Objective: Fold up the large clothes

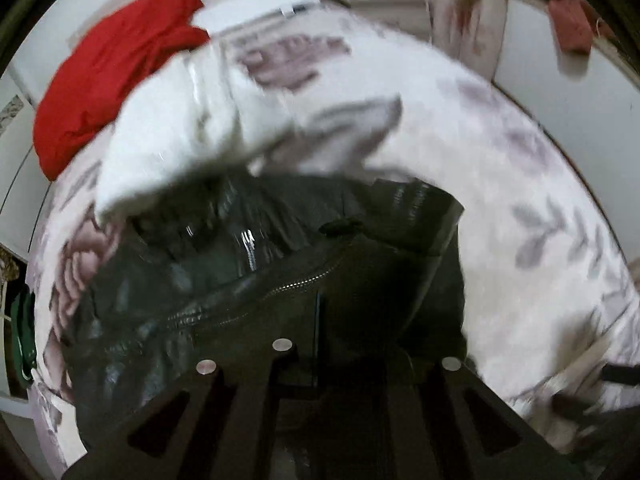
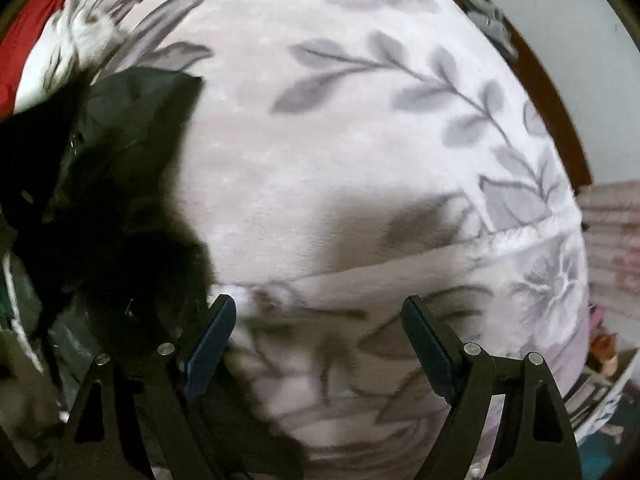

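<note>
Pale floral bedding (image 2: 360, 160) fills both views, with a red cloth (image 1: 100, 80) at the upper left. At lower centre the left gripper (image 1: 320, 340) is closed on the black jacket (image 1: 240, 260); at the bottom the right gripper (image 2: 316, 340) stands wide and empty, the jacket at its left

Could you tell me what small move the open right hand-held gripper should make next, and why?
Probably shift it toward the black jacket: the right hand-held gripper stands open over bare floral blanket, holding nothing, with the jacket beside one finger.
</note>
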`<state>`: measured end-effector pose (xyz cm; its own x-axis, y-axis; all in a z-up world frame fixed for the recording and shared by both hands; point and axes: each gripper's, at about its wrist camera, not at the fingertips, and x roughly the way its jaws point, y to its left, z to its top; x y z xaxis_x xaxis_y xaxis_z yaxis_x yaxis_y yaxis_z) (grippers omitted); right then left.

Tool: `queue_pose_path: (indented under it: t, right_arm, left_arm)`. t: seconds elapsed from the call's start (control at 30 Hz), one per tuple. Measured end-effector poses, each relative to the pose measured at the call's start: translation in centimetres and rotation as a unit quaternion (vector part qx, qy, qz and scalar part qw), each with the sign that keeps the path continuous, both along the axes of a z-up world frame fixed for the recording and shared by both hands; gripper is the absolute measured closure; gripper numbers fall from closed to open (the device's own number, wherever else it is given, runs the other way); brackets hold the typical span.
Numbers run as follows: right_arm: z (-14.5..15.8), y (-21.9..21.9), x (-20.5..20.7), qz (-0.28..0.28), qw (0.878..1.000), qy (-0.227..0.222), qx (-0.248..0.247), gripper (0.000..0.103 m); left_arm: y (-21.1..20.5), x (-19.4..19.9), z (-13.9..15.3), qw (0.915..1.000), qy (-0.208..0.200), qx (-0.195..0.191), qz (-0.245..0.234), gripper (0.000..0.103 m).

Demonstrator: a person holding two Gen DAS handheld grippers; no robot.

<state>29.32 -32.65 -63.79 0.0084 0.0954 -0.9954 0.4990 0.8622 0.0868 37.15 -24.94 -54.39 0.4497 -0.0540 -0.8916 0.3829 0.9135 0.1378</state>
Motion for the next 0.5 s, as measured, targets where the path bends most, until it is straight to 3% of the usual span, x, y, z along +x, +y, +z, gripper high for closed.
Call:
queue_pose_path:
  t: [0.07, 0.13, 0.27, 0.37, 0.5]
  right_arm:
    - [0.0, -1.7, -0.6, -0.017, 0.999, -0.007, 0.027, 0.016]
    - [0.0, -3.6, -0.7, -0.033, 0.997, -0.009, 0.063, 0.016]
    - [0.6, -6.2, -0.8, -0.050, 0.991, -0.016, 0.120, 0.017]
    - [2.2, -6.0, 0.8, -0.039, 0.984, -0.049, 0.165, 0.018]
    - [2.5, -2.4, 4.0, -0.018, 0.973, -0.070, 0.218, 0.018]
  left_arm:
    - [-0.1, -0.4, -0.2, 0.9997, 0.022, -0.013, -0.006, 0.073]
    - [0.6, -0.9, 0.5, 0.9988, 0.037, -0.031, -0.009, 0.017]
    - [3.8, -3.0, 2.4, 0.9965, 0.053, -0.058, 0.028, 0.014]
    - [10.3, -5.3, 3.9, 0.9909, 0.057, -0.053, 0.110, 0.014]
    - [19.6, -5.4, 3.0, 0.9703, 0.048, -0.001, 0.237, 0.014]
